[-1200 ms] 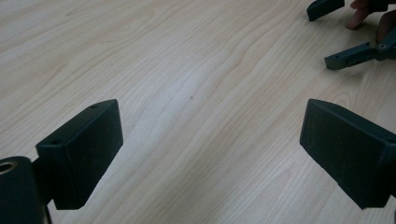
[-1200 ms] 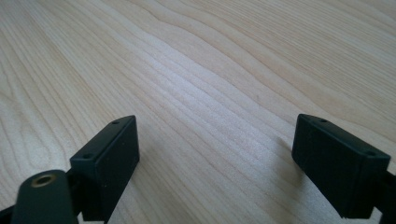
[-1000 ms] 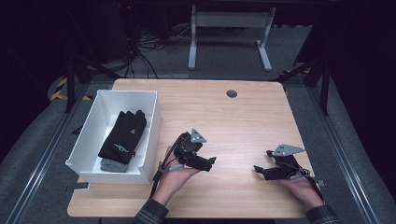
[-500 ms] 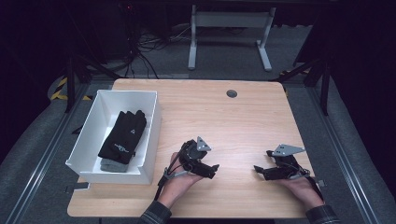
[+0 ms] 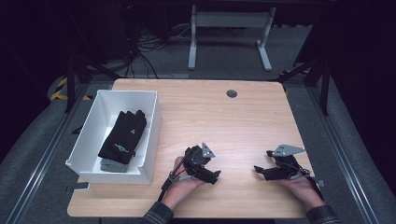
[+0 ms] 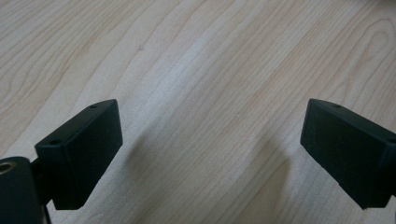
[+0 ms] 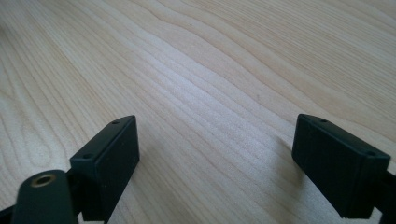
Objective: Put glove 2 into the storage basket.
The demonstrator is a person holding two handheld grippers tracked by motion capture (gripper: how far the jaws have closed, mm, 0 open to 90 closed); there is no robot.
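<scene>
A white box [image 5: 150,126] stands on the left part of the wooden table [image 5: 219,116], with black gloves [image 5: 123,135] lying in it on top of something grey [image 5: 113,164]. My left gripper [image 5: 212,176] rests low near the table's front edge, right of the box, pointing right. Its jaws stand wide apart over bare wood in the left gripper view, the left gripper [image 6: 210,154] holding nothing. My right gripper [image 5: 258,169] sits at the front right, pointing left. In the right gripper view the right gripper [image 7: 215,163] is open and empty.
A dark round grommet [image 5: 231,93] sits near the table's far edge. Behind the table are a grey floor, cables [image 5: 140,42] and a white desk frame [image 5: 229,37]. Bare wood lies between the two grippers.
My left gripper has drawn back toward the front edge and lowered to the table. The right gripper has stayed put.
</scene>
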